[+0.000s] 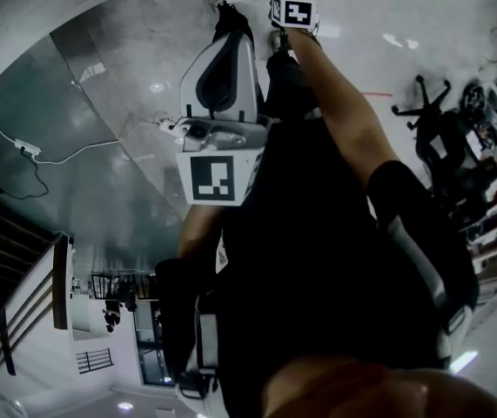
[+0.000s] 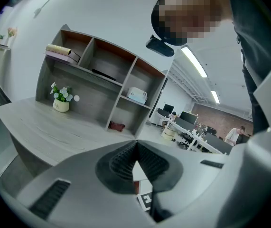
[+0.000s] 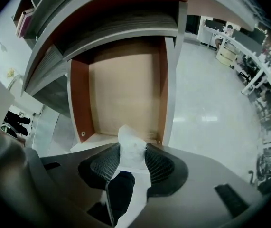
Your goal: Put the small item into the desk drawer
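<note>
Right gripper view: right gripper (image 3: 133, 164) pinching small white item (image 3: 130, 146), poised at the near edge of the open drawer (image 3: 126, 87).
Left gripper (image 2: 136, 159): jaws pressed together, empty, near the desk (image 2: 45, 127).
Remaining, likely: lower, release, close.

The right hand-held gripper (image 3: 132, 156) has its ribbed jaws closed on a small white item (image 3: 130, 139), whose rounded top pokes up between them. Just beyond it lies the open drawer (image 3: 126, 87), pale inside with red-brown side walls. Right of the drawer stretches glossy floor (image 3: 206, 108).
</note>
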Tool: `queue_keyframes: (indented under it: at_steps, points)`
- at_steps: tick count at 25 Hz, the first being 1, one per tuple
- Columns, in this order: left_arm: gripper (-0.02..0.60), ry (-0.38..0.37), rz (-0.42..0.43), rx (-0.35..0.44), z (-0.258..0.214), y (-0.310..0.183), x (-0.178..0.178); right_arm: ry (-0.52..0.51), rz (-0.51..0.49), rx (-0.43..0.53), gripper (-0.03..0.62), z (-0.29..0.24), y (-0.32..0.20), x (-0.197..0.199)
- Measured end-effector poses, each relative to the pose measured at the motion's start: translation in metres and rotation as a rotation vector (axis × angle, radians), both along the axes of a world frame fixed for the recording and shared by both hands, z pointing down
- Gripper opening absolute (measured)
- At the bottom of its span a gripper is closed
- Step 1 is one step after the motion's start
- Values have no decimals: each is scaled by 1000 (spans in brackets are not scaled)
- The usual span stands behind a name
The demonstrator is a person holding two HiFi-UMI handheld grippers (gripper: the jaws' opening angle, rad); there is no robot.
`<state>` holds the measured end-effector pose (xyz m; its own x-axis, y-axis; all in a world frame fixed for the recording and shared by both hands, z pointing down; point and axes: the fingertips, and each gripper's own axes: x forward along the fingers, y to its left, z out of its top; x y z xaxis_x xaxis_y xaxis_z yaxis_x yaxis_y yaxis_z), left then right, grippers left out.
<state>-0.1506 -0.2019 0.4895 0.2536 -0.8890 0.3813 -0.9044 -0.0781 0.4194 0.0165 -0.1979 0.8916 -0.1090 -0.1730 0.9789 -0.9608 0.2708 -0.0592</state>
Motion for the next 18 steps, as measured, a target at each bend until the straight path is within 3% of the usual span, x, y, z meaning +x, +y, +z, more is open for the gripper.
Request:
queue_keyframes:
  at_steps: [18]
  points:
    - [-2,9,-16,-20,8,-1,-3,79,-17,-30,164,19,-5,4]
